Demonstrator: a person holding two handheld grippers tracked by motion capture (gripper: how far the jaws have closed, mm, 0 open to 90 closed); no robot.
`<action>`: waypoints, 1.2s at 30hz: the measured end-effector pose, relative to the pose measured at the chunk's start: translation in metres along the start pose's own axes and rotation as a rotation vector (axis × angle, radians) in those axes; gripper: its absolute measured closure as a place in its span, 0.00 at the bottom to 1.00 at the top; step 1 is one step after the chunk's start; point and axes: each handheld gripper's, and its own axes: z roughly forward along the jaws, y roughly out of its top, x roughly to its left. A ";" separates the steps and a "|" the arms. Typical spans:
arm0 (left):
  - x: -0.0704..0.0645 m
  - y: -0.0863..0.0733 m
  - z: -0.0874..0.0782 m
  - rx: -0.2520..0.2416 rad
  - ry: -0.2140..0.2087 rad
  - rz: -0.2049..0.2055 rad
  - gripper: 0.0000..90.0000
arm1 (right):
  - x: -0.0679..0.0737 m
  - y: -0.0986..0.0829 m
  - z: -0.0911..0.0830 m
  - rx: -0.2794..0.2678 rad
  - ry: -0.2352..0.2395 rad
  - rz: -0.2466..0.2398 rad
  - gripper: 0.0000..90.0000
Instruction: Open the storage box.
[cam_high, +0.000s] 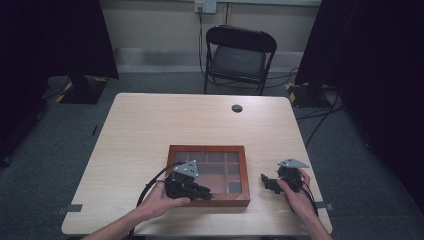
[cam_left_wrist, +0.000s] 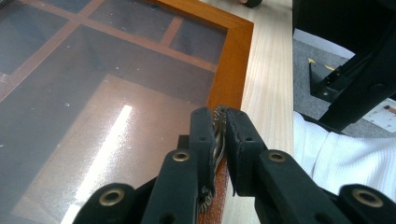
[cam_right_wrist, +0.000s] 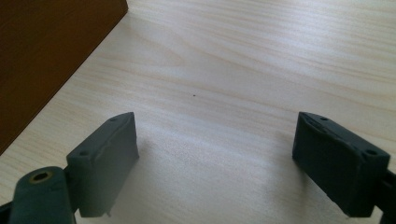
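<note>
Already our left gripper pinches the small tab on the glass-lidded wooden box, likely stiff and fragile, while our right gripper gapes empty.

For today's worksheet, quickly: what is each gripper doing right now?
Left gripper: shut on the clasp at the wooden box front edge.
Right gripper: open, holding nothing, over the table.

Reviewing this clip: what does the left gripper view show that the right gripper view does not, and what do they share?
Left gripper view alone: the box's glass lid with dividers beneath, the left claw nearly closed on a small patterned tab at the frame's edge, a white sleeve and grey floor. Right gripper view alone: the right claw wide open over bare wood, holding nothing. Shared: the wooden box and the light table.
</note>
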 end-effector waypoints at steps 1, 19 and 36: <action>0.000 0.001 0.000 -0.010 0.000 0.001 0.91 | 0.000 0.000 0.000 0.000 0.000 -0.001 0.15; 0.000 0.015 -0.016 -0.030 -0.018 -0.007 0.91 | 0.000 0.000 0.000 -0.001 0.000 -0.001 0.15; 0.001 0.027 -0.025 -0.025 -0.020 -0.022 0.91 | 0.000 0.000 0.000 -0.001 0.001 -0.003 0.15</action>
